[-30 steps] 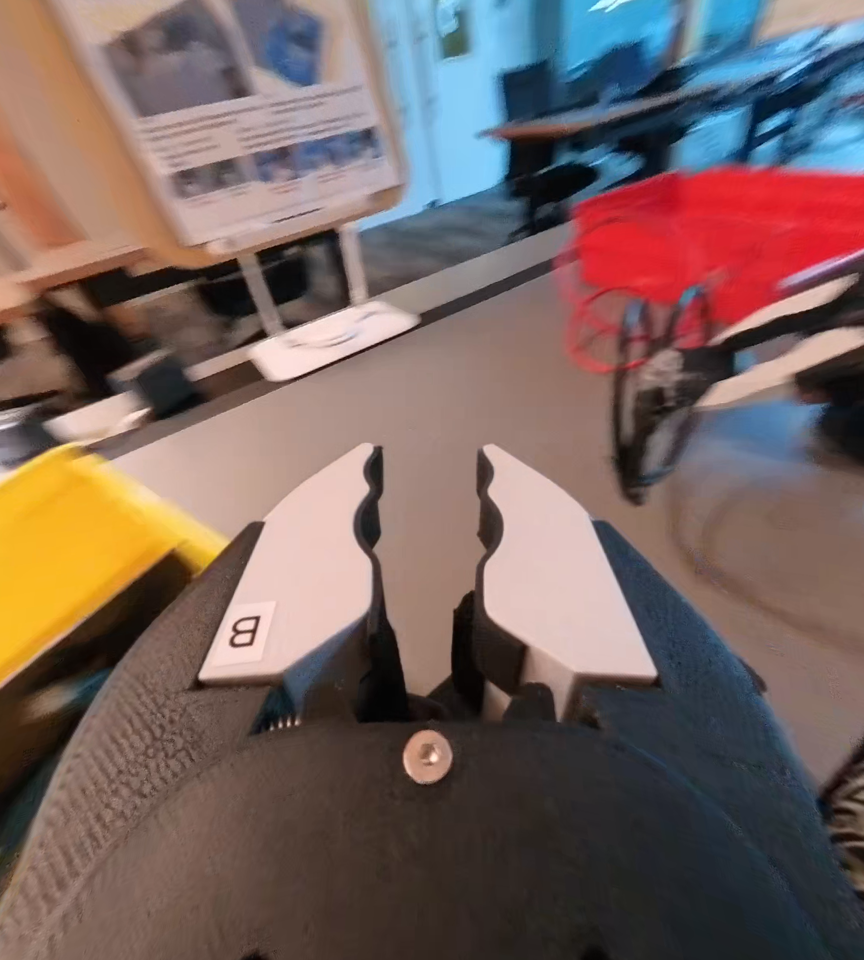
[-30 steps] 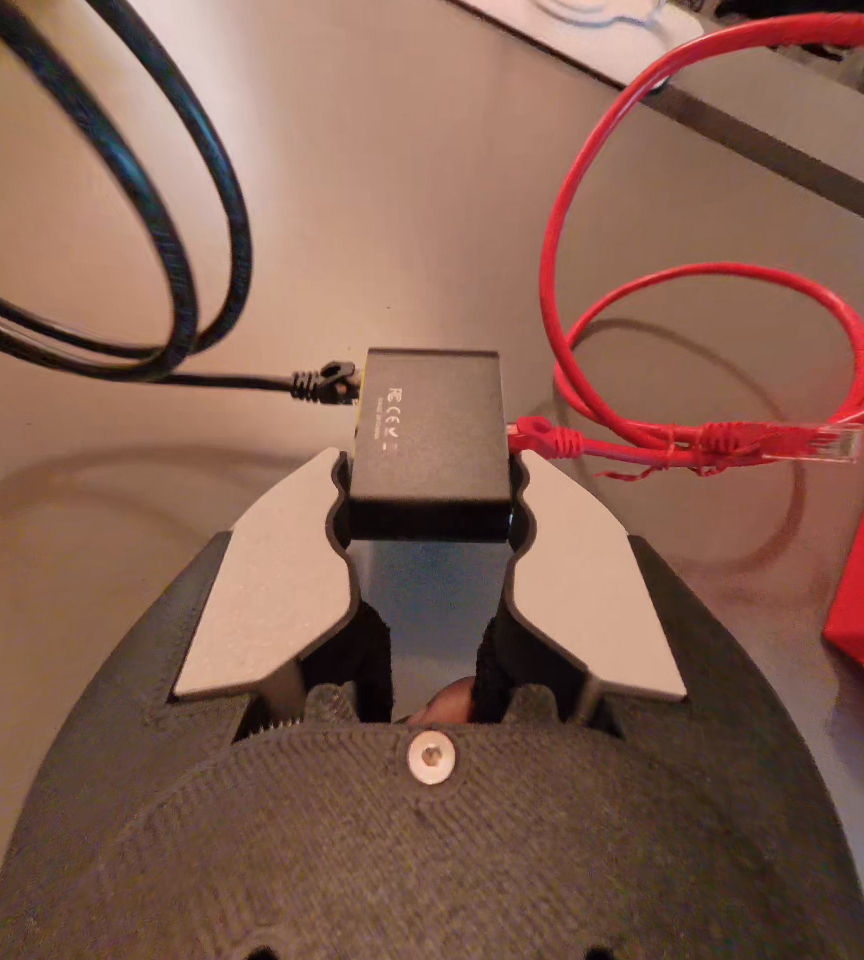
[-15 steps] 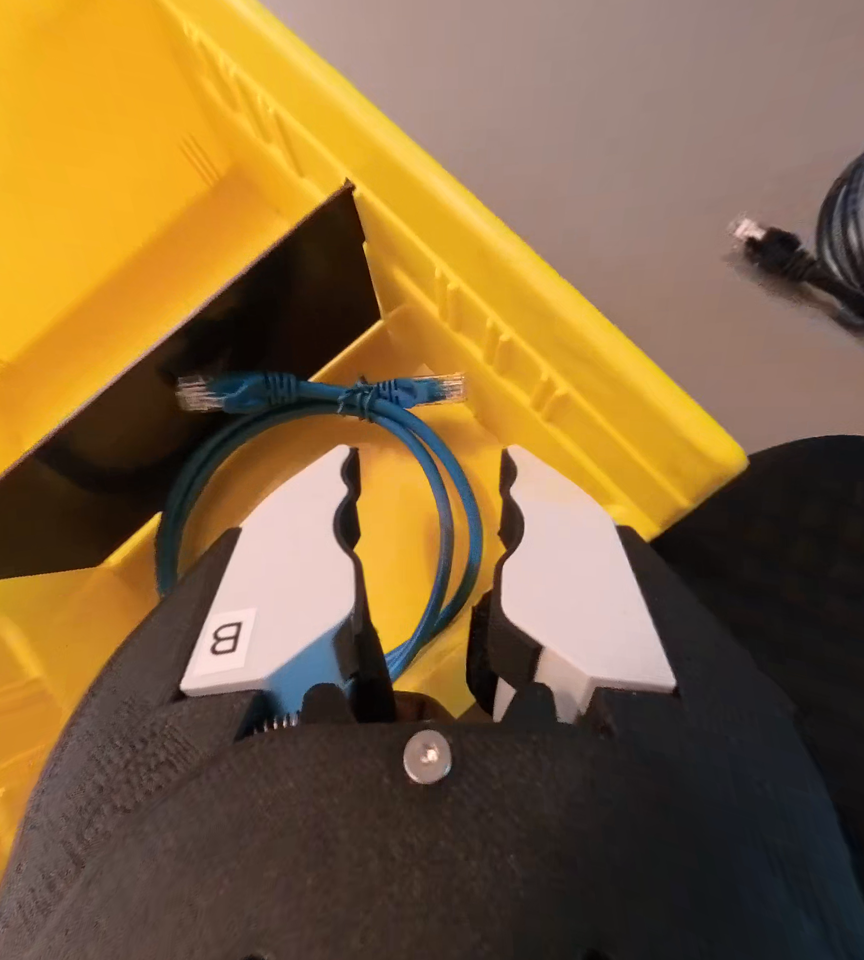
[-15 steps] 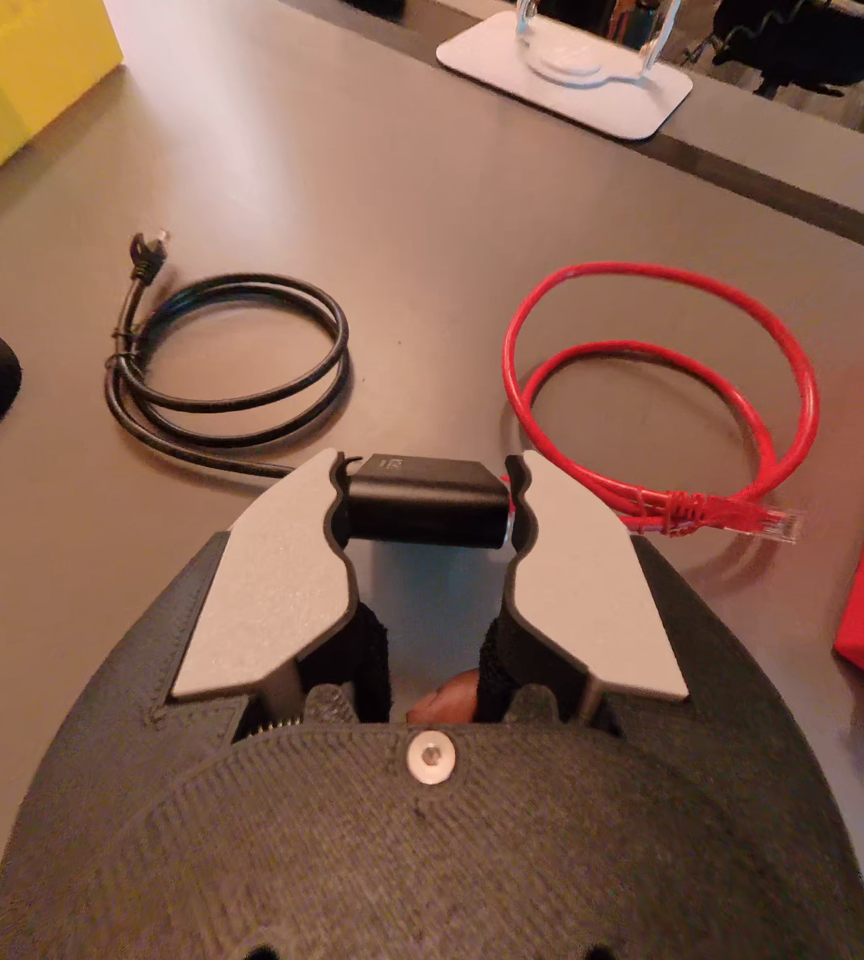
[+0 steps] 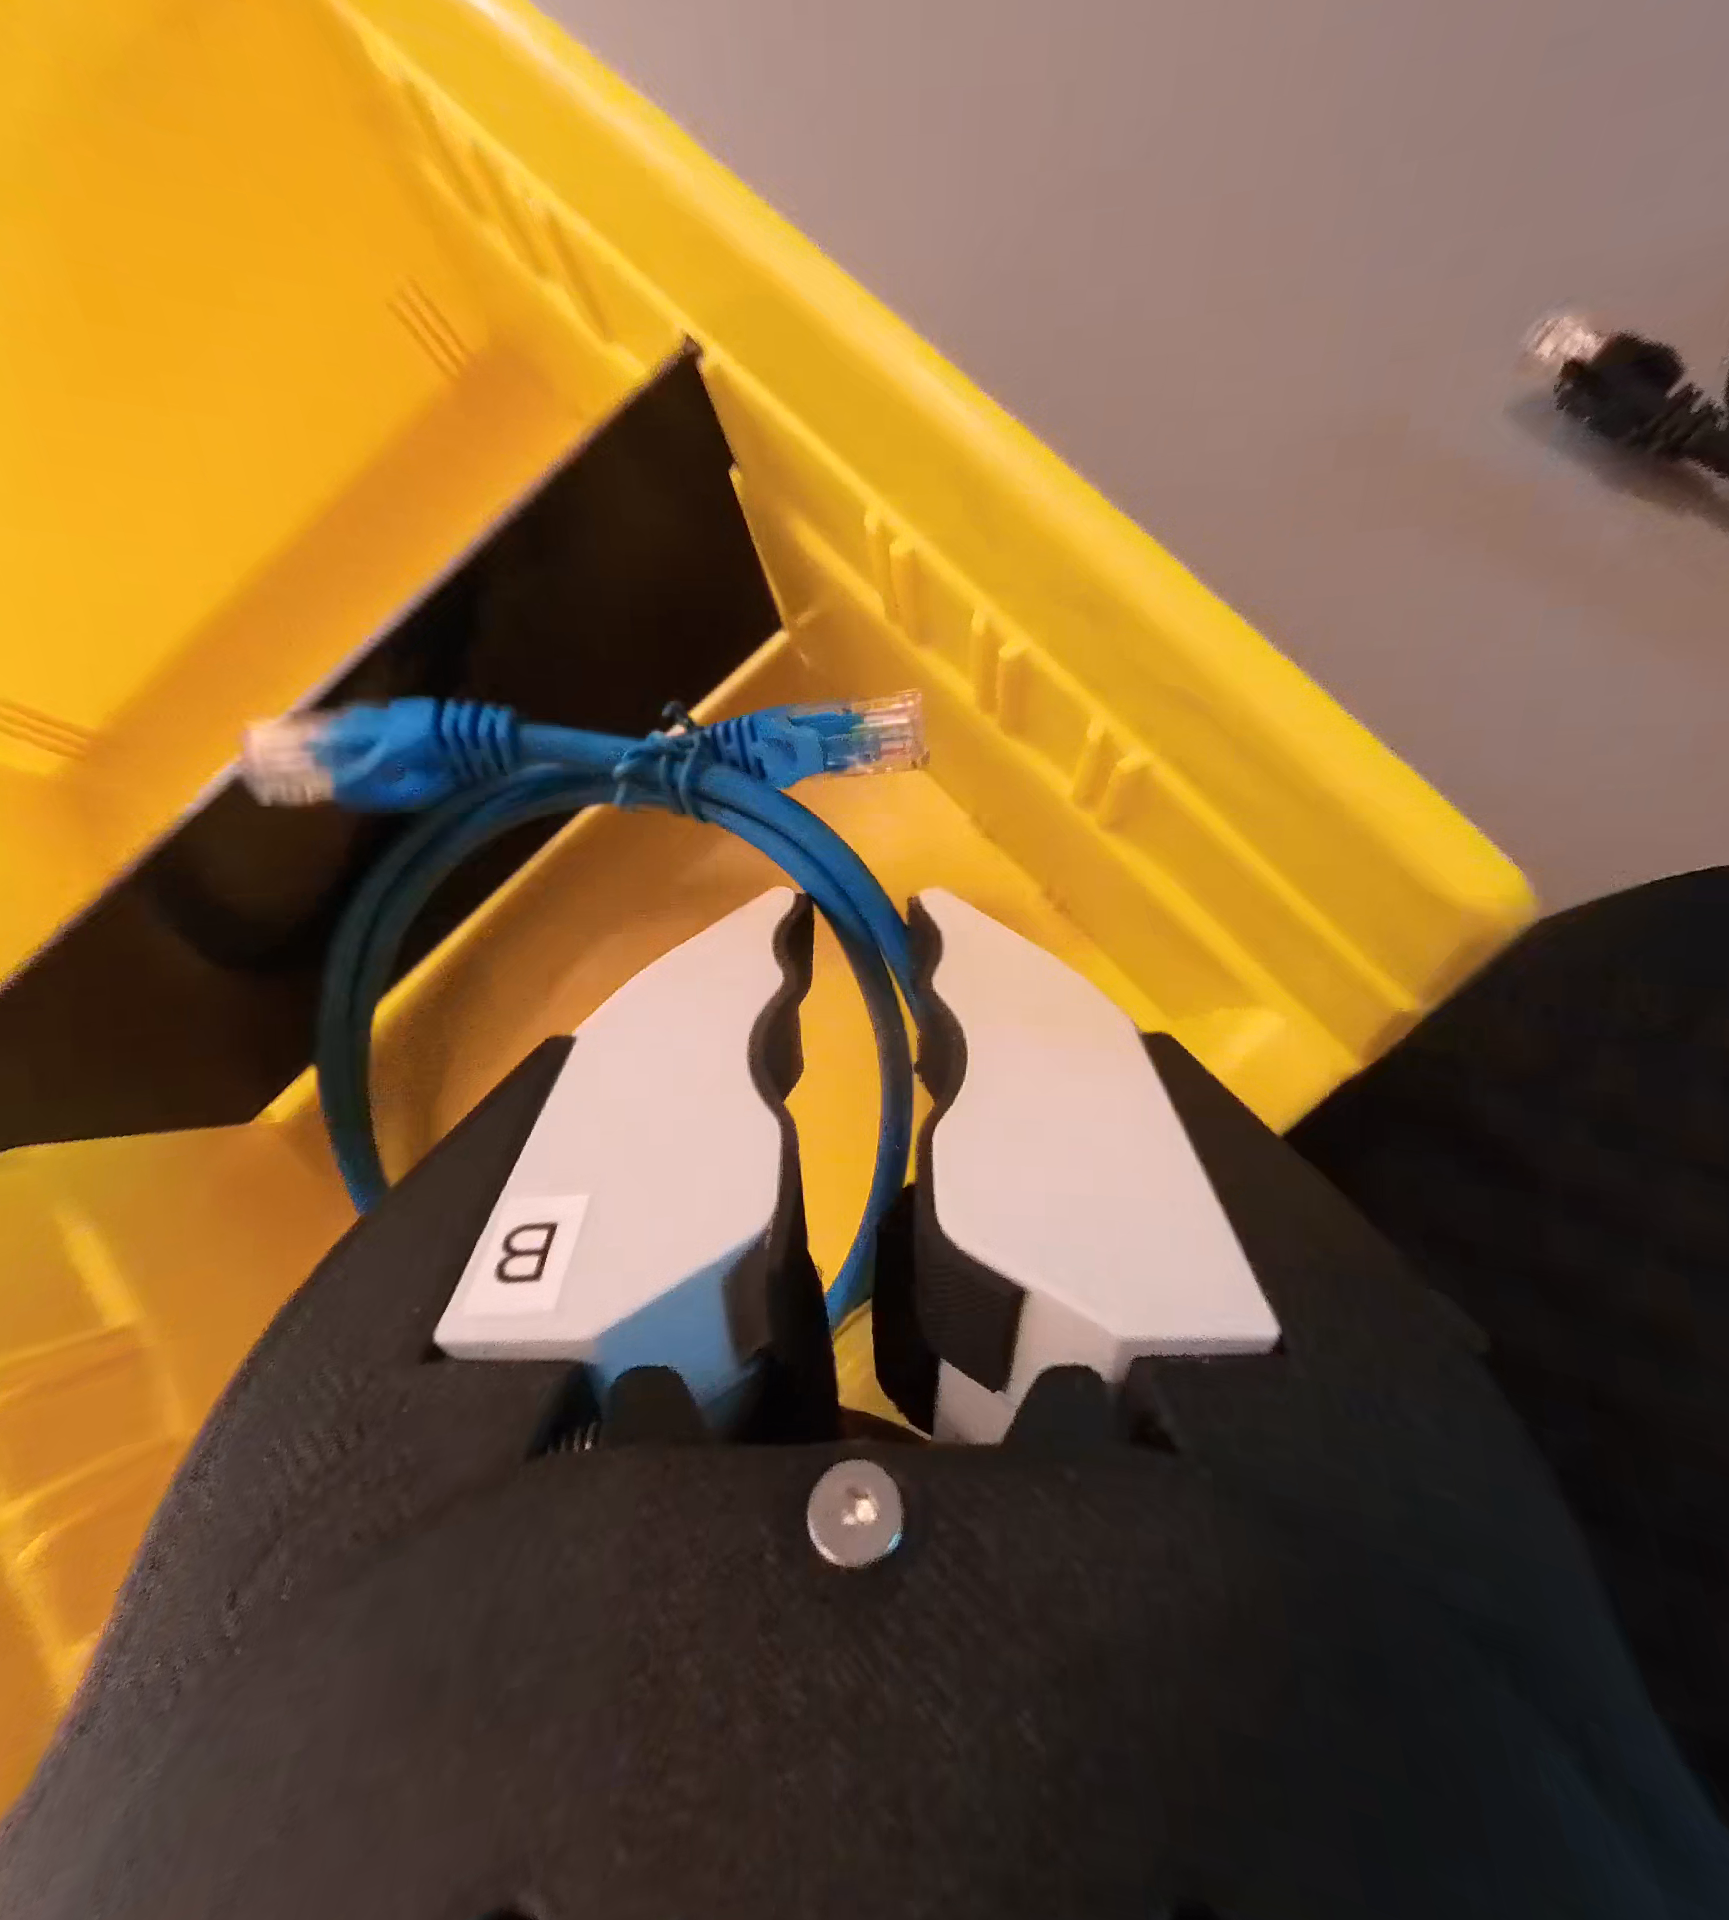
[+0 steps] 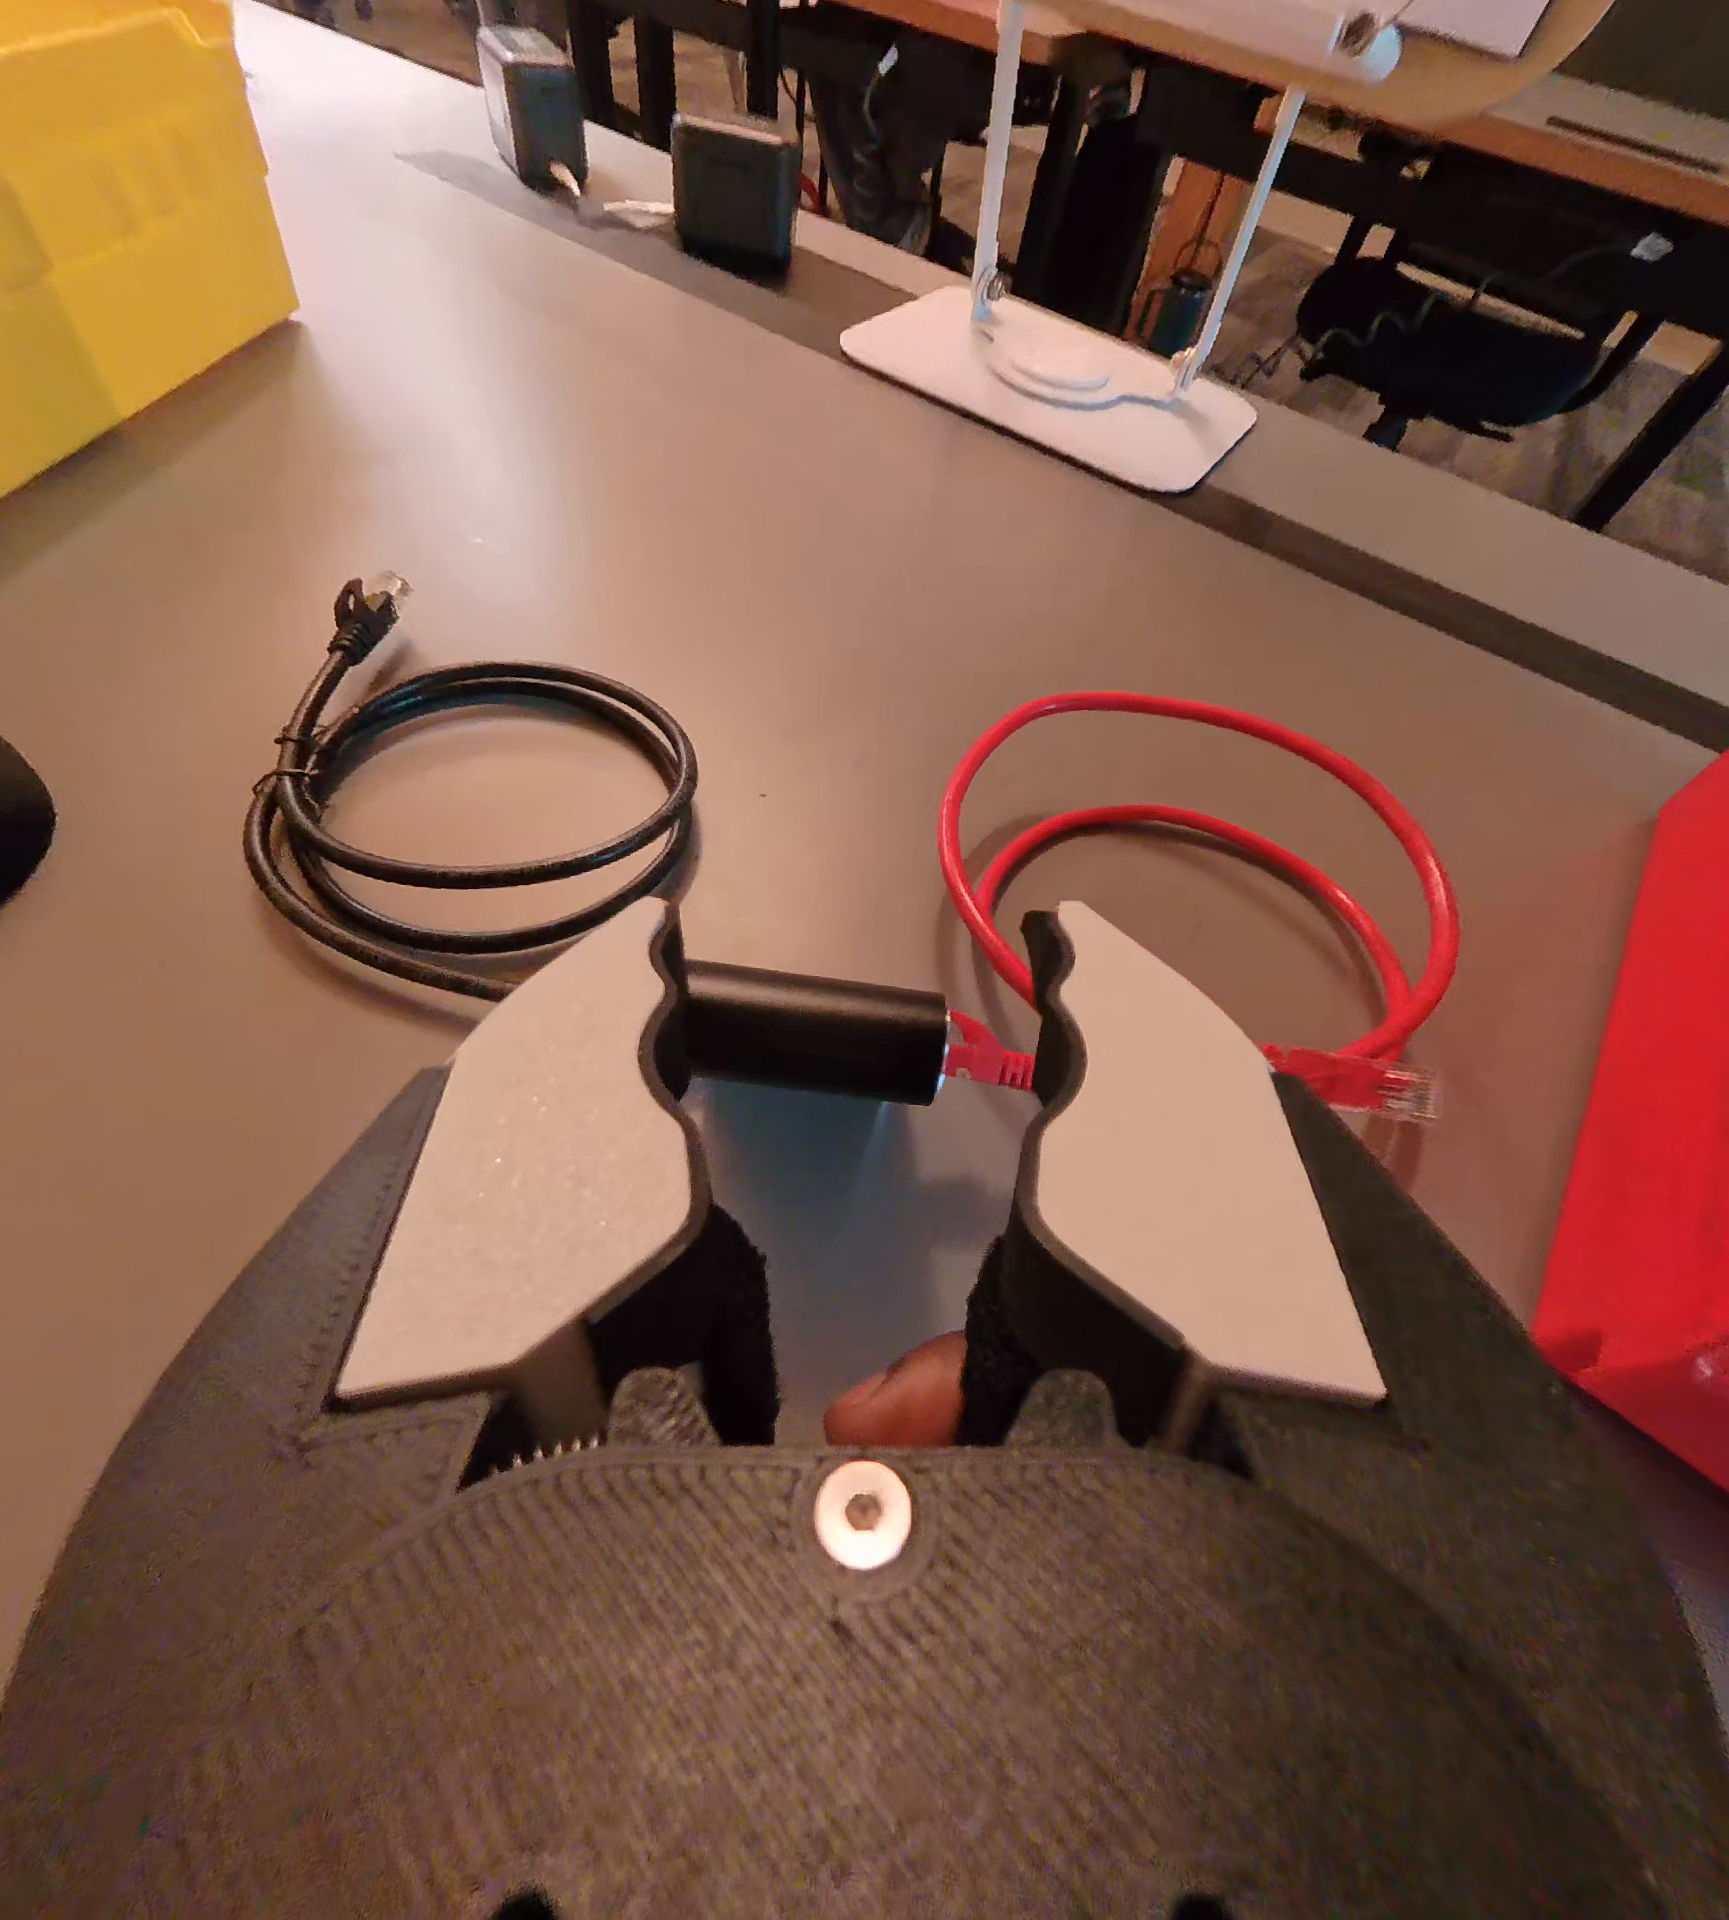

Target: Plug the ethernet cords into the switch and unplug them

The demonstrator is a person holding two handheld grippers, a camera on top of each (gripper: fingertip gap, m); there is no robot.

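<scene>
Blue cord, coiled and tied with a thin twist tie, lies in the yellow bin by a black divider. Left hand-held gripper straddles one side of the loop, jaws narrowly apart, strands between them; whether it pinches yet, cannot tell. Cord looks light, floppy and springy, so the whole coil should lift with it. For plugging, better hold is the stiff boot behind a clear plug, not the brittle clip.

Right hand-held gripper is wide apart around the small black switch on the grey table; left finger touches or nearly touches it, right finger stands clear. Switch looks light, hard, smooth, likely to slide when pushed, so it needs bracing on its flat sides.

Count: three cords, namely one blue, one black cord, one red cord. Red has one end in the switch, other end free. Black's near end runs behind the left finger, hidden. One switch. One yellow bin, one red bin. One white stand far back.
</scene>
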